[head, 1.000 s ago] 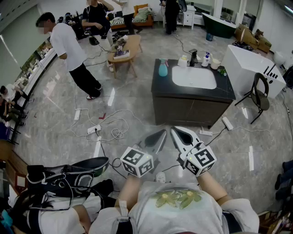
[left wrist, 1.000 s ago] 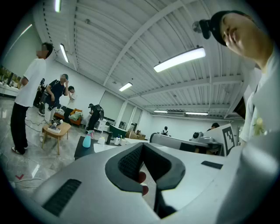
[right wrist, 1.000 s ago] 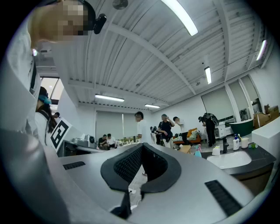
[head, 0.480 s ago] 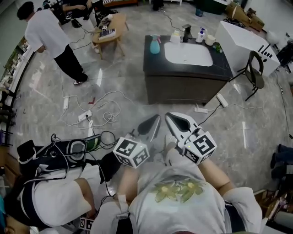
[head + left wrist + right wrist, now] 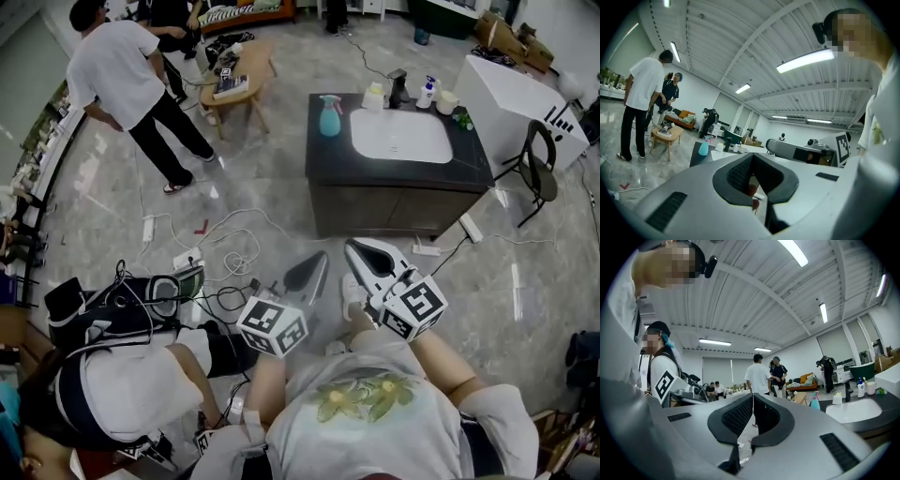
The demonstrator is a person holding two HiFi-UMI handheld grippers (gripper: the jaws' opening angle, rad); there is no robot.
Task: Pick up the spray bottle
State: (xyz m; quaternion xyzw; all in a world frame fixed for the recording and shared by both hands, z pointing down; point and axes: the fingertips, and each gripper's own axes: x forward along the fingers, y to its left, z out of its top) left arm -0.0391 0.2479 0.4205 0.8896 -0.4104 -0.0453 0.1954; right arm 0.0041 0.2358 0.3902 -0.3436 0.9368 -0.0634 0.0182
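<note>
Up on the dark sink counter (image 5: 328, 161), in the head view, I saw the teal plastic spray bottle (image 5: 329, 116) standing far ahead of both tools. In the left gripper view, the left gripper (image 5: 751, 155) had its jaws pressed together on nothing. In the right gripper view, the right gripper (image 5: 753, 395) was closed and empty too. I judged nothing was done yet: reaching, grabbing and lifting were all left.

The spray bottle (image 5: 329, 117), pale teal with a pink trigger head, stands upright on the dark counter (image 5: 330, 161), just left of the white sink (image 5: 401, 137).
</note>
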